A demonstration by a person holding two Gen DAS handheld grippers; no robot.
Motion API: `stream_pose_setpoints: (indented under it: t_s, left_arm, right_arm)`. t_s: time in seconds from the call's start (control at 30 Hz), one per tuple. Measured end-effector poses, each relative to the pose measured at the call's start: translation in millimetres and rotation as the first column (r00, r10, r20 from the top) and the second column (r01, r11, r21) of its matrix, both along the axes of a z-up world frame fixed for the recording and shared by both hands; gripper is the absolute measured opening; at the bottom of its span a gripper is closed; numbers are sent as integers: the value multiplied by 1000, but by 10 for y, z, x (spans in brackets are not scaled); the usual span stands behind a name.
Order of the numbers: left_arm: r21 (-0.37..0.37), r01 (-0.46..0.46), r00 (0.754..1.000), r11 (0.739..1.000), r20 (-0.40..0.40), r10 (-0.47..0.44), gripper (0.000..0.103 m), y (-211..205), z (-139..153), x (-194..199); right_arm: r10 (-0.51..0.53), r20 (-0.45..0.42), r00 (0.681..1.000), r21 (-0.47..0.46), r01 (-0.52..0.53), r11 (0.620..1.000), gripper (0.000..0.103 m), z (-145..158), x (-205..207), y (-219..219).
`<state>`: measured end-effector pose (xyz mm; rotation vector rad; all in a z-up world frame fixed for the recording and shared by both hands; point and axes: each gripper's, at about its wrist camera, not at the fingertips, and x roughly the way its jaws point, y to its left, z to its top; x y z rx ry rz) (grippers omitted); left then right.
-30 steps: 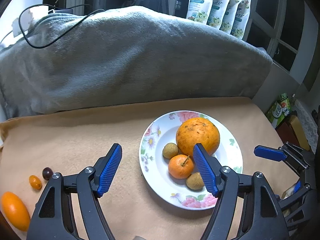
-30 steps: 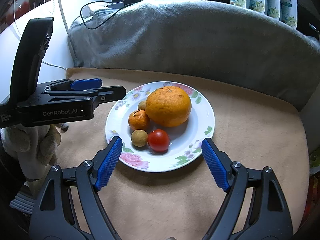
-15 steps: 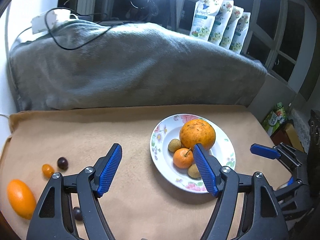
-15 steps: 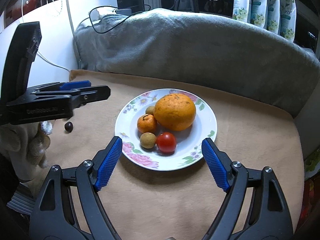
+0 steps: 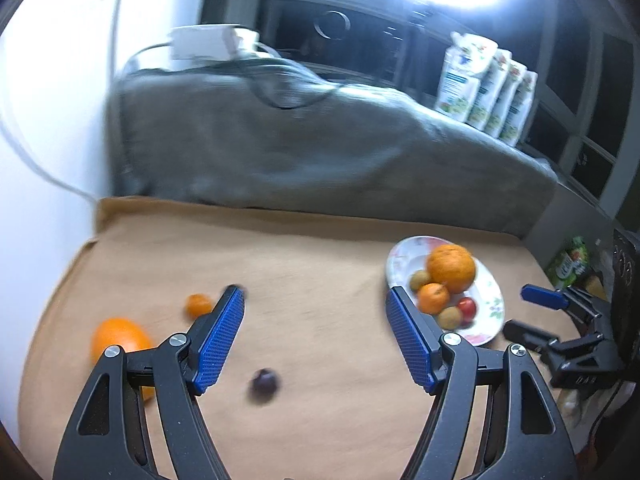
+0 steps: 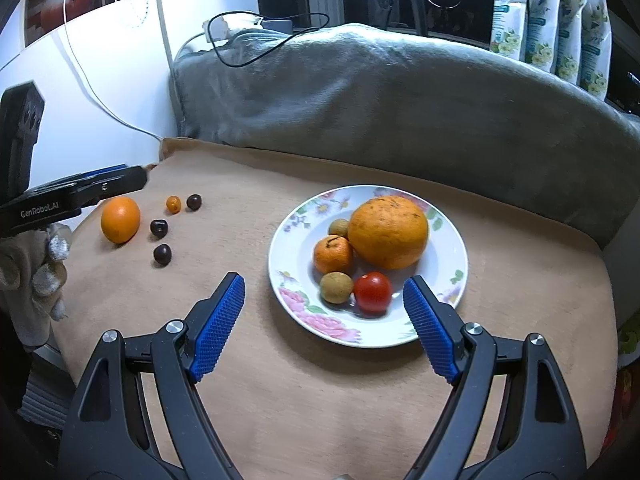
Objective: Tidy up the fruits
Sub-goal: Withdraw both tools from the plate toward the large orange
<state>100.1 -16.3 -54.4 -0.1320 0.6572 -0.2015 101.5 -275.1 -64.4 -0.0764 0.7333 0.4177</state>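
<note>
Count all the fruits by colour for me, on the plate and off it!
Orange: 4 (big orange and small one on the plate; oval one and tiny one on the cloth)
Tan-brown: 2
Red: 1 tomato
Dark purple: 3
Total: 10
</note>
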Motion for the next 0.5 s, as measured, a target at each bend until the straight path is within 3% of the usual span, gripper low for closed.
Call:
stream_pose_setpoints:
  t_s: [0.27, 0.5]
  left_arm:
    - [-3, -129, 991, 992, -23, 129, 73, 571, -134, -203]
    - [-12, -188, 981, 982, -50, 187, 73, 842, -305, -400]
  right_arm:
    - [46, -6, 999, 7, -46, 999, 84, 2, 56, 215]
    - [73, -36, 997, 48, -71, 996, 84, 6, 156, 375]
